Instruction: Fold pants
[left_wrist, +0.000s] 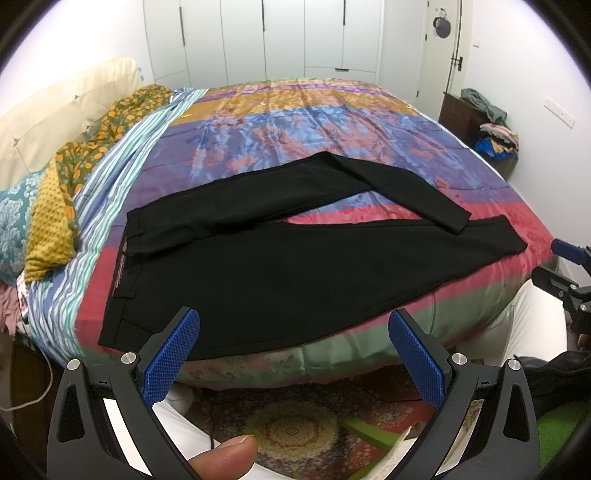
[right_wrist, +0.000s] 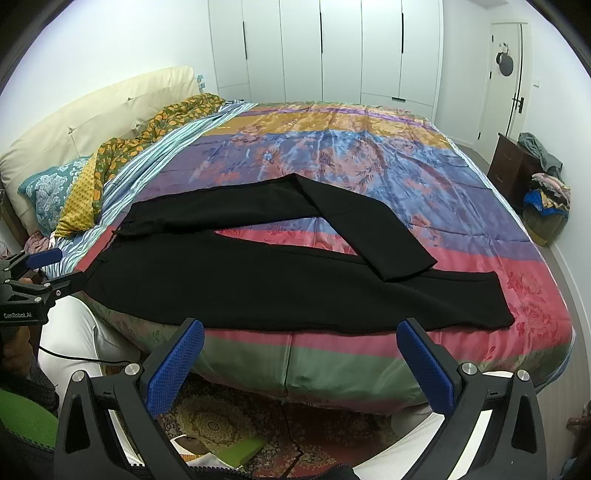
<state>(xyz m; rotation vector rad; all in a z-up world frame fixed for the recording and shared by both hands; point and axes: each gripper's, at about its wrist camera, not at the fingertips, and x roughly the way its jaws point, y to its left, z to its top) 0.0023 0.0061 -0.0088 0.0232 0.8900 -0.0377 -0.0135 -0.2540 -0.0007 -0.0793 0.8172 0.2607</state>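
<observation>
Black pants (left_wrist: 280, 266) lie flat on the bed's colourful cover, waistband to the left, near leg along the bed's front edge, far leg bent back so its cuff rests on the near leg. They also show in the right wrist view (right_wrist: 258, 280). My left gripper (left_wrist: 295, 328) is open and empty, hovering just in front of the pants' near edge. My right gripper (right_wrist: 301, 338) is open and empty, in front of the bed edge near the middle of the near leg. Each gripper shows in the other's view, the right one (left_wrist: 561, 269) and the left one (right_wrist: 48, 269).
The bed (right_wrist: 332, 147) fills both views, with pillows and a patterned cloth (right_wrist: 122, 147) at the headboard on the left. A dark nightstand with piled clothes (right_wrist: 535, 177) stands at the right wall. White wardrobes (right_wrist: 325, 48) line the back. A patterned rug (left_wrist: 295, 424) lies below.
</observation>
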